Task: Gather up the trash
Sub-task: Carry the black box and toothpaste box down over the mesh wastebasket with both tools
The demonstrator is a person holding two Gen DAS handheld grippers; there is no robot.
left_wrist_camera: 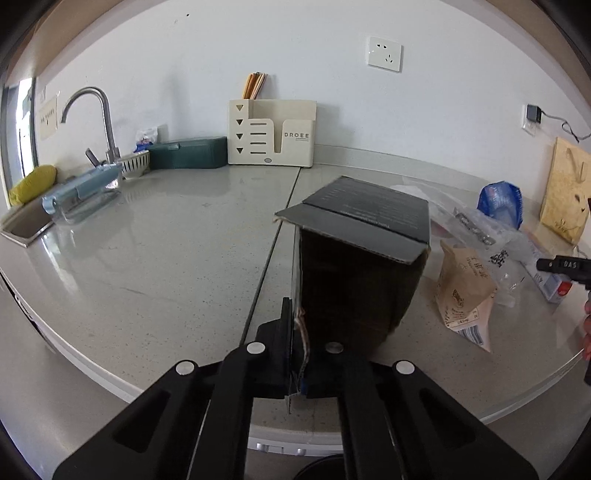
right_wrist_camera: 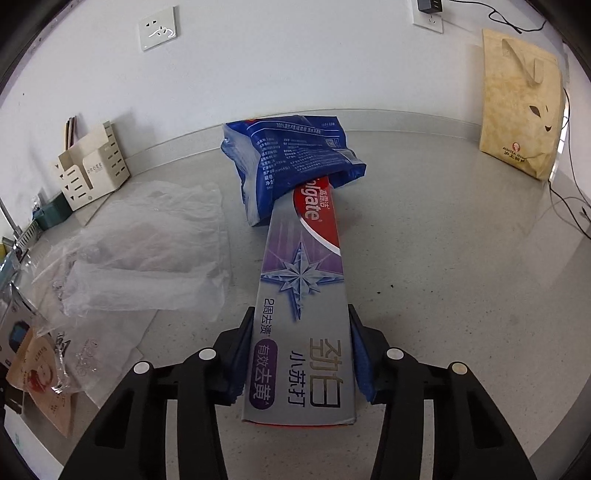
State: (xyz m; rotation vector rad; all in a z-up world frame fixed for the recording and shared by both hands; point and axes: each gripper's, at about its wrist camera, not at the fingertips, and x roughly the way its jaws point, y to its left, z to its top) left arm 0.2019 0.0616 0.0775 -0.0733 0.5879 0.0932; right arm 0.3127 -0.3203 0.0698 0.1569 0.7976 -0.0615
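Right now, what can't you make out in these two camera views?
- Left view: inside of the cardboard box, too dark.
- Right view: far end of the toothpaste box, covered by the blue bag.
- Right view: brown pouch, cut off by the edge.
- Left view: right tongs, mostly out of frame.

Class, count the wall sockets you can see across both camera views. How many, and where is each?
2: a white socket on the wall above the cream organiser, empty, and a second socket further right, near the paper bag, with a charger plugged in.
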